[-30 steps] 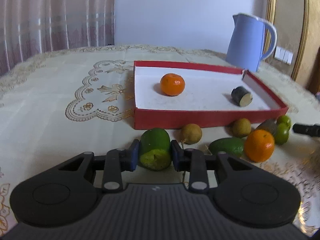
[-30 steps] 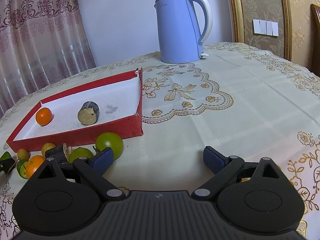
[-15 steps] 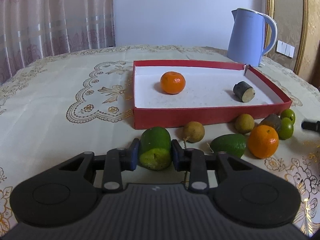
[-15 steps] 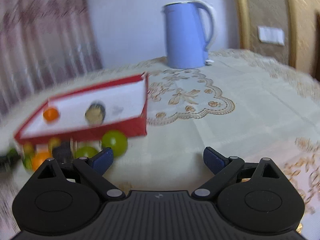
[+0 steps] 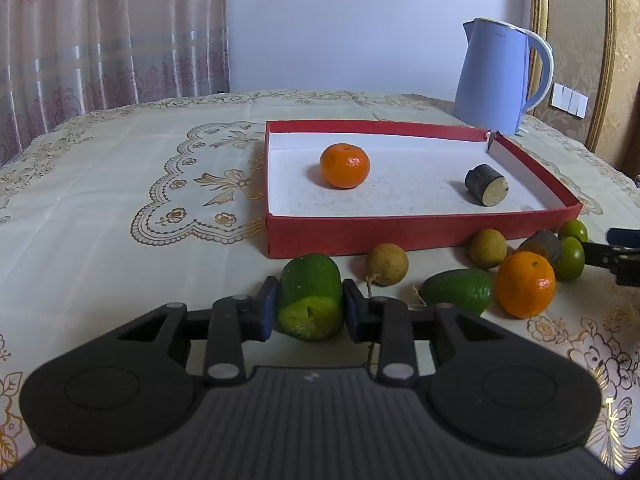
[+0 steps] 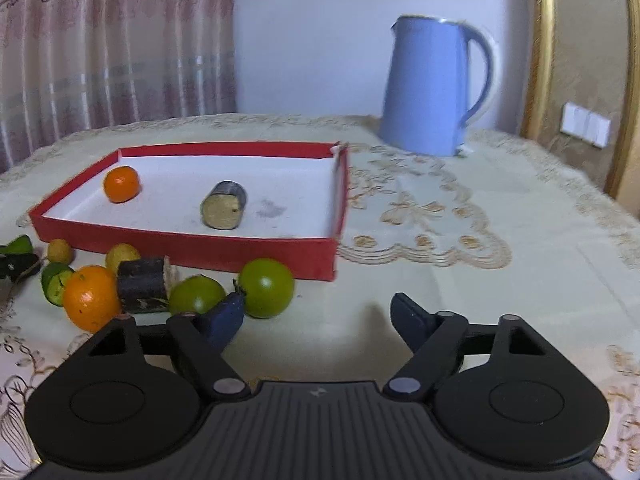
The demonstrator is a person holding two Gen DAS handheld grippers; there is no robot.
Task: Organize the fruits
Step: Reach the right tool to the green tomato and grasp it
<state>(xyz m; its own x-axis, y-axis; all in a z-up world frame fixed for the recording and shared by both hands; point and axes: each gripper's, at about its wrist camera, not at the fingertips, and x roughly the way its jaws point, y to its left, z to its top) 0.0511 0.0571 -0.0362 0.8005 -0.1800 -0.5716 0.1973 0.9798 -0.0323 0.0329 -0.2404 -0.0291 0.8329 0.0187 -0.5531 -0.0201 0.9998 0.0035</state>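
My left gripper [image 5: 310, 310] is shut on a cut green fruit piece [image 5: 310, 296], just in front of the red tray [image 5: 420, 232]. Inside the tray lie an orange [image 5: 345, 165] and a dark cut cylinder [image 5: 486, 184]. Before the tray lie two longans [image 5: 387, 264], a green piece [image 5: 458, 291], an orange [image 5: 525, 283], a dark chunk [image 5: 540, 245] and two green round fruits [image 5: 570, 258]. My right gripper [image 6: 318, 310] hovers over the cloth with its jaws closing and nothing between them. A green round fruit [image 6: 266, 287] lies just beyond its left fingertip.
A blue kettle [image 6: 432, 88] stands behind the tray's right corner. An embroidered tablecloth [image 6: 460, 240] covers the table, with bare cloth to the right of the tray. A curtain hangs at the back left, and a gold-framed chair back [image 5: 600, 60] rises at the right.
The right gripper has swung and rolled, so tray and loose fruits now sit nearer its view's centre, and its jaws have narrowed. The left gripper keeps its grip on the green piece.
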